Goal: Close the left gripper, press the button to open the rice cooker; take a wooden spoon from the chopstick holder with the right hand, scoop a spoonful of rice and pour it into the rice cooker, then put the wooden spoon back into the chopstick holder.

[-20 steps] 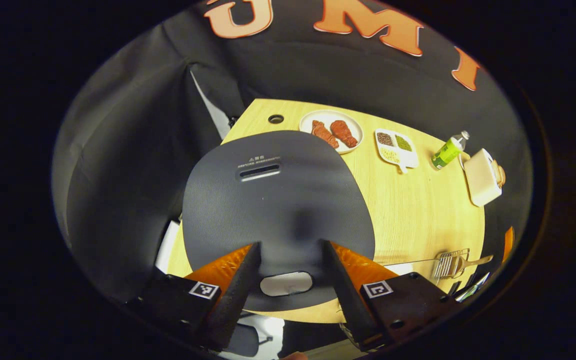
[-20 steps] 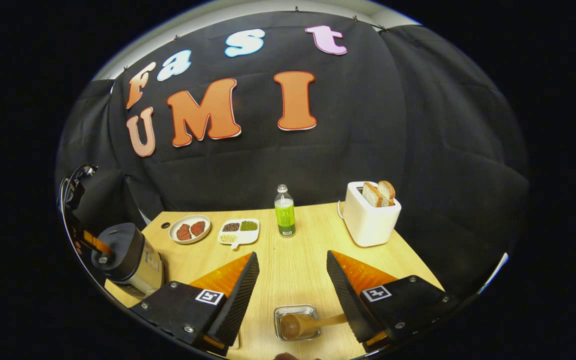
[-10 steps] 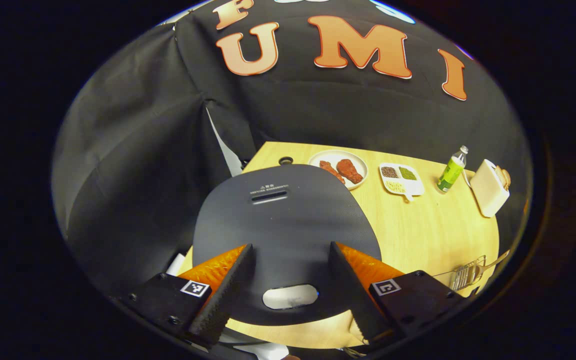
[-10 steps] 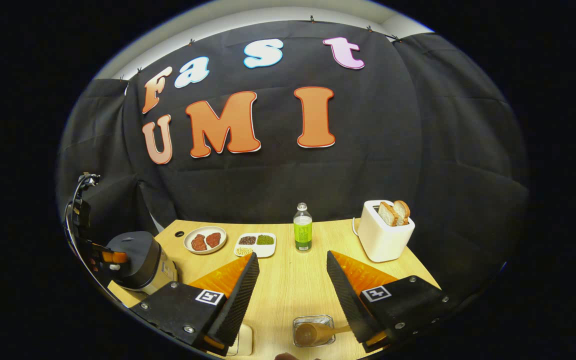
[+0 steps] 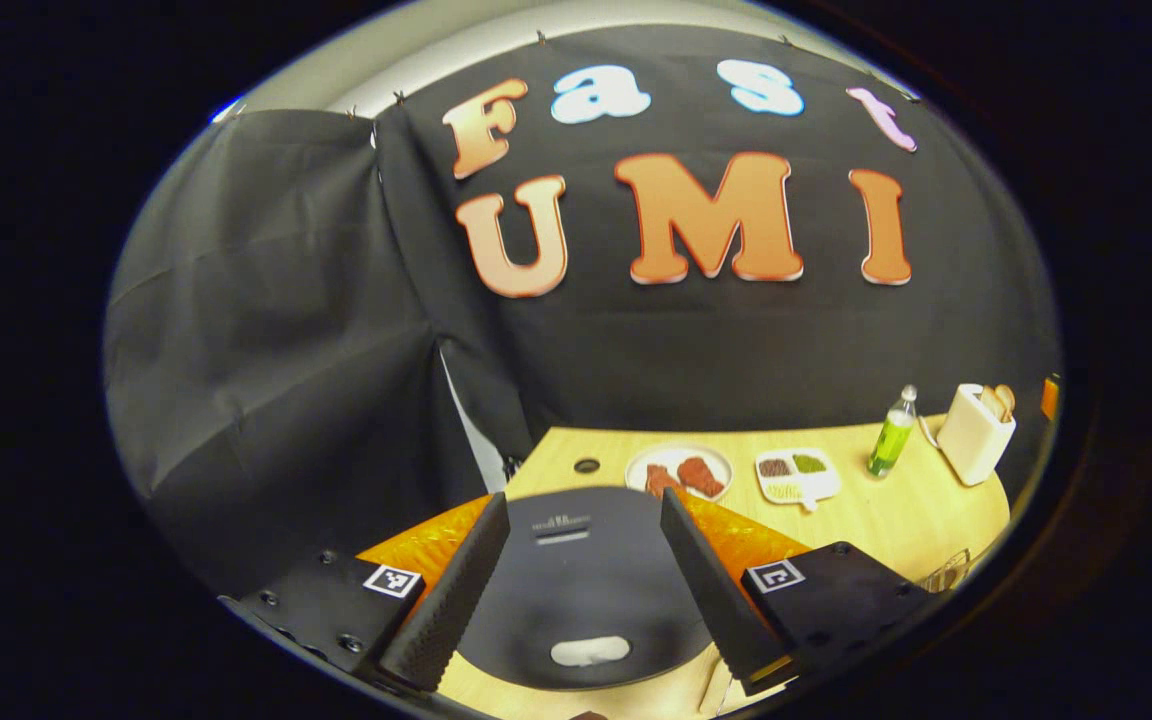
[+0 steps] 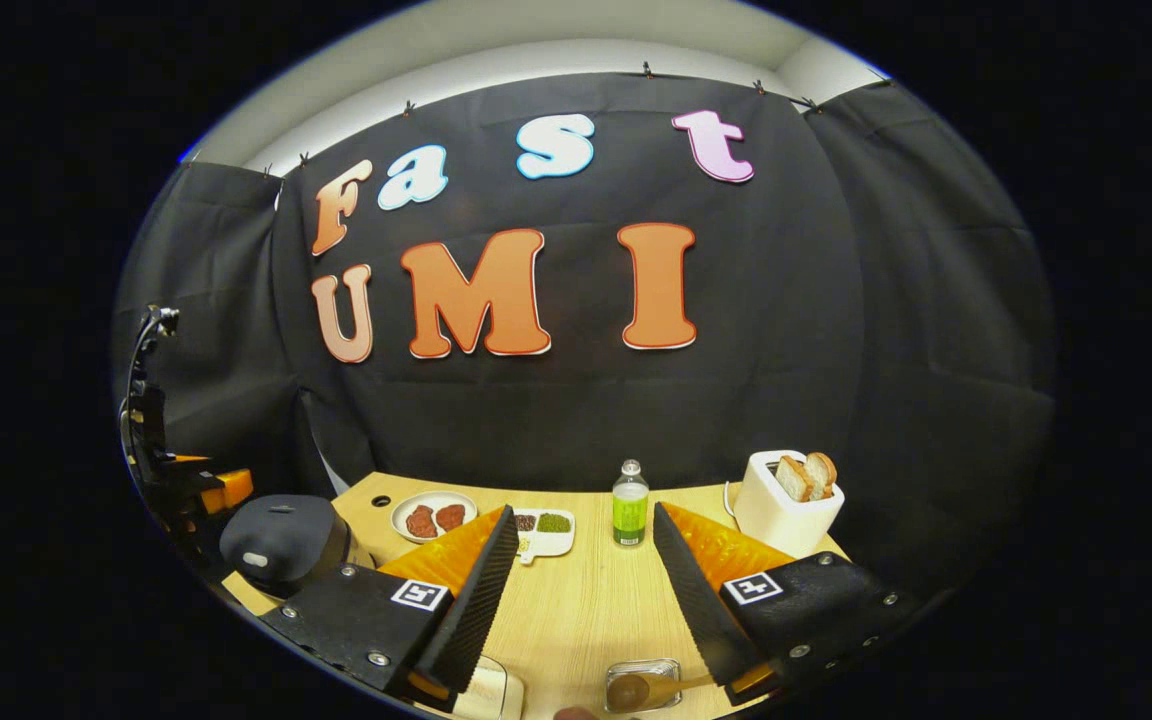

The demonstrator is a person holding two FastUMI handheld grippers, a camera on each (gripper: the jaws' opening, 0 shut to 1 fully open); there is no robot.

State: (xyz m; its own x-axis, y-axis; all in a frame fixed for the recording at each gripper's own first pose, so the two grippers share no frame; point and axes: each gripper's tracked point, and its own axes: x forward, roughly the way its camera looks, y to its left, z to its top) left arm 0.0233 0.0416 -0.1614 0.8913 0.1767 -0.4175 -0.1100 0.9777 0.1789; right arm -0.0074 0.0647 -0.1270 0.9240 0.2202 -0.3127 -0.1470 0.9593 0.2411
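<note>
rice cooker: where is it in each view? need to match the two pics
Left gripper view: the rice cooker sits bottom centre, its dark lid between the left tongs, with the pale button near the lower edge.
Right gripper view: lower left, at the table's near-left corner, left of the right tongs.
Shared landmark: the green bottle, which stands just left of the white toaster in both views.

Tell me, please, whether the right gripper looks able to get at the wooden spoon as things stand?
Probably yes. The right gripper is open, and the wooden spoon lies just below it in the holder, with nothing over it.
</note>
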